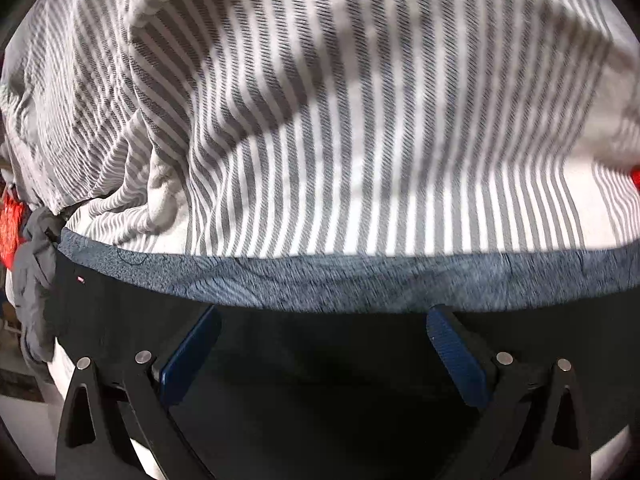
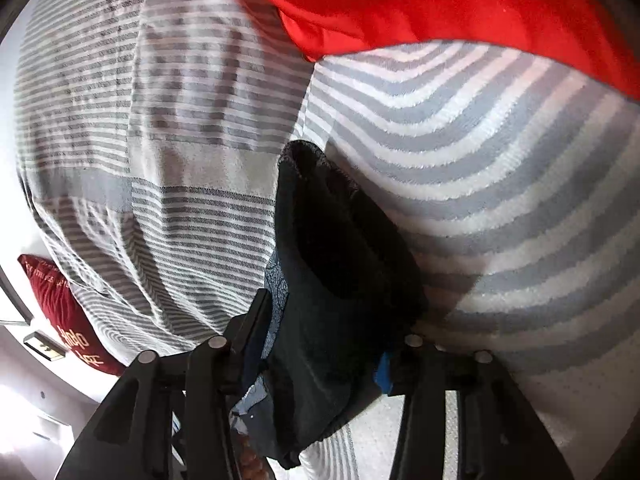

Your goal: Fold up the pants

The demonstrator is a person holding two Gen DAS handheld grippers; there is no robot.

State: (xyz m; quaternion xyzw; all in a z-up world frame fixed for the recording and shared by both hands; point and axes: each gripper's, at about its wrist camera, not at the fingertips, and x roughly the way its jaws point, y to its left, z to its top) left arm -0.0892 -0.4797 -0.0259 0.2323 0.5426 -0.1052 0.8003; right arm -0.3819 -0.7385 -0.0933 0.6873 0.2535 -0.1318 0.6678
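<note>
The dark pants lie on a striped bed, with a blue-grey patterned inner waistband along their far edge. My left gripper is open just above the pants, its blue pads spread wide, with nothing between them. My right gripper is shut on a bunched fold of the same dark pants, which stick up between the jaws; the patterned lining shows at the left finger.
A grey-and-white striped bedcover fills both views. A red cloth lies at the top of the right wrist view. A dark red cushion is at lower left. A grey garment and red fabric sit at the left edge.
</note>
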